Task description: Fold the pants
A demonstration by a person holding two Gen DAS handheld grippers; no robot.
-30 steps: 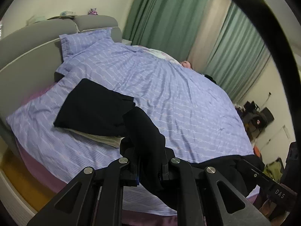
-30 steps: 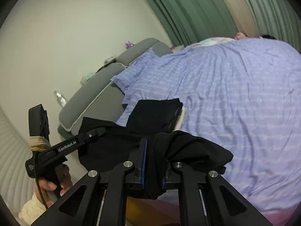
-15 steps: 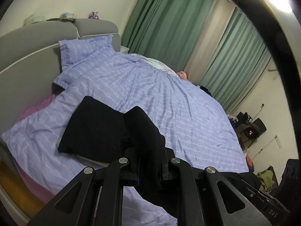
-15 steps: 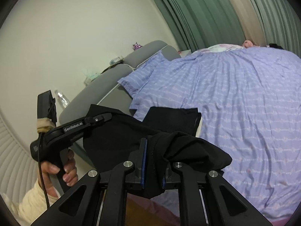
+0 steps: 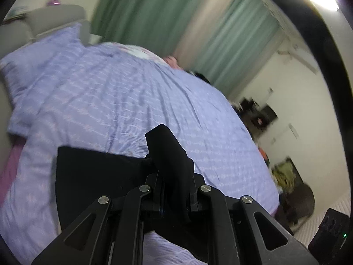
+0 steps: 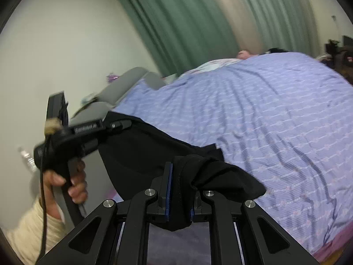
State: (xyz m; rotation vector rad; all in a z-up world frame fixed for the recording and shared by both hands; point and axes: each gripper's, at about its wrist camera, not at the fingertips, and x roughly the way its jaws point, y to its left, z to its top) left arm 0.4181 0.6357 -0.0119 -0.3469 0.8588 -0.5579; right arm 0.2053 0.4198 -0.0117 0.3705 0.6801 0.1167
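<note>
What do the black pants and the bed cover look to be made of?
Black pants: soft matte woven fabric, likely cotton blend; it drapes limply and bunches, no sheen. Bed cover: thin lilac cloth with pale printed stripes, probably cotton; fine wrinkles show.

The pants (image 6: 154,152) are hanging between the left gripper (image 6: 120,124) and the right gripper (image 6: 179,190), above the near edge of the bed (image 6: 275,114). Behind the bed, curtains (image 6: 187,22) are hanging, and the headboard (image 6: 123,86) is standing at its left.

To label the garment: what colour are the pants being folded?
Plain black pants, no visible pattern; the right wrist view shows them best.
</note>
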